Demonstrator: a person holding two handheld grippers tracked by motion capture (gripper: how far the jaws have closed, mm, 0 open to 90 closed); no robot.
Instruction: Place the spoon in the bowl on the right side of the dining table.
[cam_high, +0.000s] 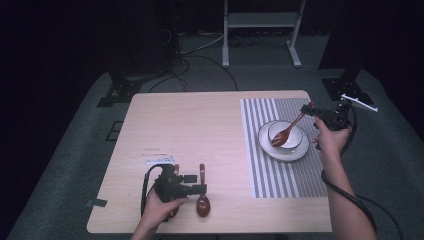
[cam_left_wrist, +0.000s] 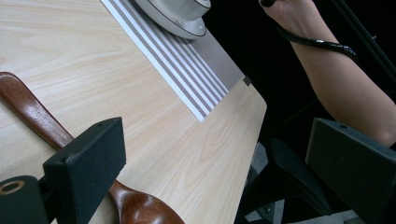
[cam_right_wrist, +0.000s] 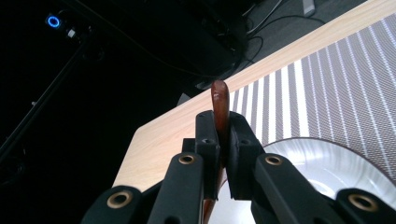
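Right gripper (cam_high: 311, 109) clamps spoon (cam_high: 288, 131) handle, spoon head dipping into bowl (cam_high: 295, 134) at table's 3 o'clock. Left gripper (cam_high: 192, 184) jaws wide beside second spoon (cam_high: 202, 195), 6 o'clock. Next, likely: release first spoon into bowl, then grasp second.

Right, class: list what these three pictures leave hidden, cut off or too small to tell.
- Right gripper view: the clamped brown wooden spoon runs down behind the jaws; its scoop is hidden.
- Left gripper view: the second brown wooden spoon passes under one jaw, and the white bowl is cut off by the top edge.
- High view: whether the bowl holds anything is too small to tell.
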